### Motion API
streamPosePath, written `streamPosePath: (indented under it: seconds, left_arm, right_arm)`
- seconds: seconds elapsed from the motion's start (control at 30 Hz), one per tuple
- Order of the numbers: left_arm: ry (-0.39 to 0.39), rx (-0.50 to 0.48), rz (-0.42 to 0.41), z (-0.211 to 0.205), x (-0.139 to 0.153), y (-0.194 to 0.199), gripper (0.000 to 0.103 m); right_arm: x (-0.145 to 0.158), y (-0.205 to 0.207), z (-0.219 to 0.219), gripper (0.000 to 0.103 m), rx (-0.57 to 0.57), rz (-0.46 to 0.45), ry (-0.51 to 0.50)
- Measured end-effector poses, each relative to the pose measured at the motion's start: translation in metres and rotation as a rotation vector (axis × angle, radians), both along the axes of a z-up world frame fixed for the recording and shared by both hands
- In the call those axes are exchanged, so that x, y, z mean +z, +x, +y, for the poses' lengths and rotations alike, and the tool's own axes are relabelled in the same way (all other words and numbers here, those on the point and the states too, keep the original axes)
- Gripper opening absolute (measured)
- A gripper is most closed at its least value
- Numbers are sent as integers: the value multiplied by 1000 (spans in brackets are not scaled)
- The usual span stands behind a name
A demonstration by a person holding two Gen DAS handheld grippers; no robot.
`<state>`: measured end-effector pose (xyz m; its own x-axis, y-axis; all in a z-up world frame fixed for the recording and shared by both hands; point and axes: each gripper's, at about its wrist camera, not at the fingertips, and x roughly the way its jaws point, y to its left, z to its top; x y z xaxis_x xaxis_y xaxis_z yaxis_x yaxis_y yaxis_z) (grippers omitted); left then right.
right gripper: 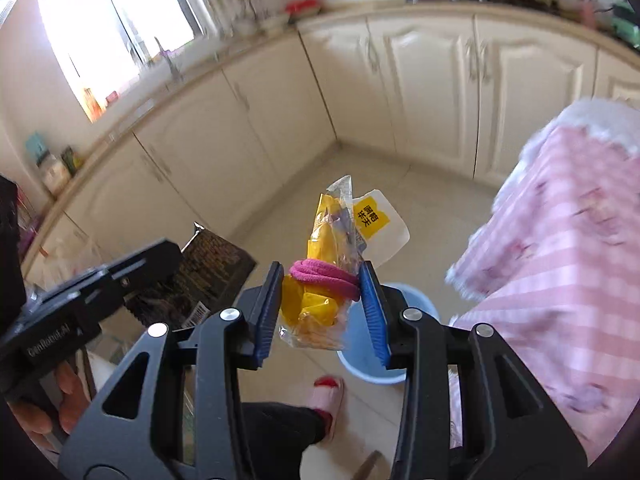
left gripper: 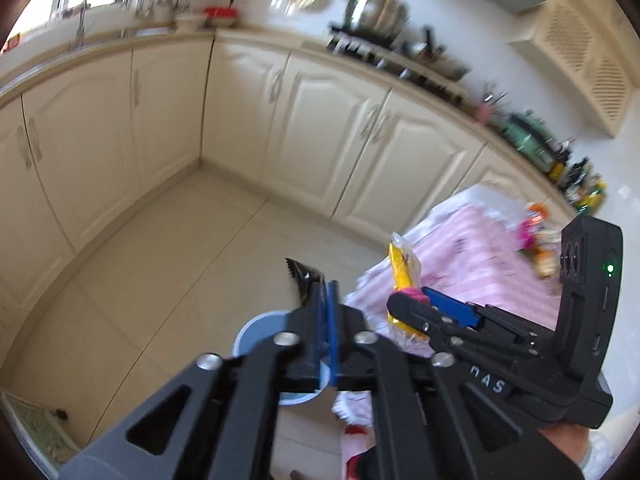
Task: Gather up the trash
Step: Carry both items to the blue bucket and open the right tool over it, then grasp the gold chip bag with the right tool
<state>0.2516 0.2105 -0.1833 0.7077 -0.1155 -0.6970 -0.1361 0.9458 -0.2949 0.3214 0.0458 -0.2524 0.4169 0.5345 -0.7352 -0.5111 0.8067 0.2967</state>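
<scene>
Nearest in the right wrist view, a person's foot in a pink slipper [right gripper: 331, 394] stands on the pale tiled floor [right gripper: 432, 200]. Just above it the right gripper [right gripper: 322, 280] is clenched on a yellow snack bag [right gripper: 320, 296] bound with a pink band [right gripper: 324, 274], its blue pads pressing the bag from both sides. To its left the left gripper [left gripper: 326, 296] is clamped tight on a dark wrapper [left gripper: 300, 276], whose serrated edge sticks up past the fingertips; the same wrapper shows flat and dark at the left of the right wrist view. Both pieces of trash are held in the air over a light blue bin [right gripper: 384, 364] that stands on the floor beside a table covered with a pink checked cloth [right gripper: 560, 260] on the right. Farther off, cream cabinets [left gripper: 320, 120] run around the corner of the kitchen, with pots and bottles blurred on the counter above, and a bright window [right gripper: 112, 20] at the far left.
</scene>
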Motion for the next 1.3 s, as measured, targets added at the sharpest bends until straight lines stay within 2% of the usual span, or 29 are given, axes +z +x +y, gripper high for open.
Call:
streamPosePath:
  seconds: [0.13,0.23,0.33,0.5,0.53,0.57,0.6,0.63,0.67,0.7,0.77,0.8,0.93,1.03,1.13,1.3]
  left_arm:
    - [-48,-55,79,8,-54,54,0]
    - [-47,-80,152,4,-87,100,0]
    - [-79,-107,181,5,-107,113,0]
    - [-55,-88,288,15,-153,122,2]
    - [-69,-77,302,18,-159,122,6]
    - [-93,-61,323,23,-169,121,19]
    - [-110,-47,342,27,-177,119,27]
    - [-112,-32,349,30,-182,116,34]
    - [-113,-26,352,32,-185,115,35]
    - [-119,-28,360,33,-187,113,35]
    - [-131,-28,352,35,-184,111,35]
    - [-132,-26,341,34,-181,110,36]
    - [-117,-19,294,31,-156,103,38]
    - [-97,-1,235,29,-121,86,39]
    - [-72,-7,155,18,-83,70,41]
    - [-20,-93,-42,-27,4,34,50]
  right_arm:
    - [-59,31,13,38,7,91,-86]
    - [-97,46,18,38,7,145,-145]
    - [-133,60,18,38,7,202,-189]
    - [-174,73,25,38,26,298,-179]
    - [-177,74,28,39,28,304,-177]
    - [-180,75,31,39,33,292,-177]
    - [-180,75,32,40,33,284,-173]
    - [-179,77,33,49,32,278,-160]
    - [-177,78,34,55,29,274,-148]
    - [-177,78,33,57,26,269,-145]
    - [-170,79,36,57,21,244,-151]
    - [-166,77,35,61,17,232,-153]
    - [-136,65,31,61,-1,155,-184]
    - [-99,48,27,61,-28,53,-212]
    - [-44,22,14,61,-62,-79,-203]
    - [42,-30,-39,64,-153,-278,-164]
